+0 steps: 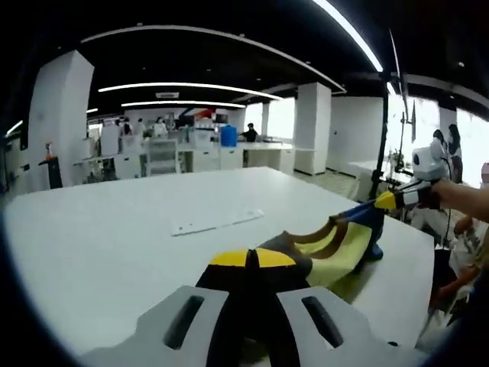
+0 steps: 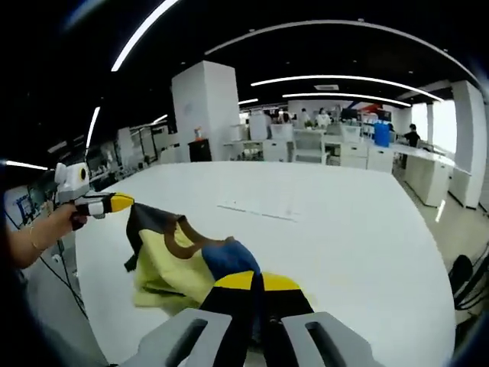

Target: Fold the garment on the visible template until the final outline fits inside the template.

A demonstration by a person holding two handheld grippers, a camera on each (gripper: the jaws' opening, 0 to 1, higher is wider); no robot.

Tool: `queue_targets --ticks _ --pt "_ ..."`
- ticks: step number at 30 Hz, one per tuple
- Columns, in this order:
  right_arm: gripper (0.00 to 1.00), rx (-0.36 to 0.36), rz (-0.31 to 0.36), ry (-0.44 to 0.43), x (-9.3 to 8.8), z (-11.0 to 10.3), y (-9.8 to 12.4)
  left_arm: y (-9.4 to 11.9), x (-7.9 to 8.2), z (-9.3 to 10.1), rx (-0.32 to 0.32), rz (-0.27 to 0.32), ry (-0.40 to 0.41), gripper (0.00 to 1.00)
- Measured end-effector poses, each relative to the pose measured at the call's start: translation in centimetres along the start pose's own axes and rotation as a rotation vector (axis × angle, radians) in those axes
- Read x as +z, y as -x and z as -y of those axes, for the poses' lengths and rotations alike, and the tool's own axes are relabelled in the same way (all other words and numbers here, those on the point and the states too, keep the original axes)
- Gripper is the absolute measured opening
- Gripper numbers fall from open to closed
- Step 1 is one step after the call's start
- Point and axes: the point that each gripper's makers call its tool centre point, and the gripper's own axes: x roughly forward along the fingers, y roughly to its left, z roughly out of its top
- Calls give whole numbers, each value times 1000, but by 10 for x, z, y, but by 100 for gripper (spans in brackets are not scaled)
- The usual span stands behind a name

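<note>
A yellow garment (image 1: 340,252) with brown trim and a blue part hangs stretched between both grippers over the near corner of the white table (image 1: 114,245). My left gripper (image 1: 252,260) is shut on its dark edge. In the same view the right gripper (image 1: 386,200) comes in from the right, clamped on the blue end. In the right gripper view my right gripper (image 2: 256,281) is shut on the blue part of the garment (image 2: 172,264), and the left gripper (image 2: 114,202) pinches the dark edge at the left. A pale flat template mark (image 1: 218,222) (image 2: 256,208) lies farther out on the table.
The table's edge (image 1: 416,237) runs close beside the garment. A hand (image 2: 46,225) holds the left gripper. Beyond the table stand white pillars (image 1: 313,126), desks (image 2: 359,153), and people (image 1: 447,145) at the right.
</note>
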Motion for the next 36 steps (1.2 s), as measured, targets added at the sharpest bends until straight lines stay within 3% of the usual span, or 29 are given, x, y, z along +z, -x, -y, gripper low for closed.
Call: queue_targets --ticks 8,17,19,26,36 --pt "0 -44 31 7 30 21 -25 -26 23 -20 54 70 20 0" --pt "0 -92 25 9 42 51 -70 -63 23 -50 148 103 46 0" --pt "0 -102 20 6 42 57 -77 -71 20 -54 152 97 74 0" --pt "0 -136 19 -33 38 73 -109 -105 -2 -75 193 51 50 0" --pt "0 -161 -41 -67 11 98 -160 -147 -46 -89 200 -41 40 0"
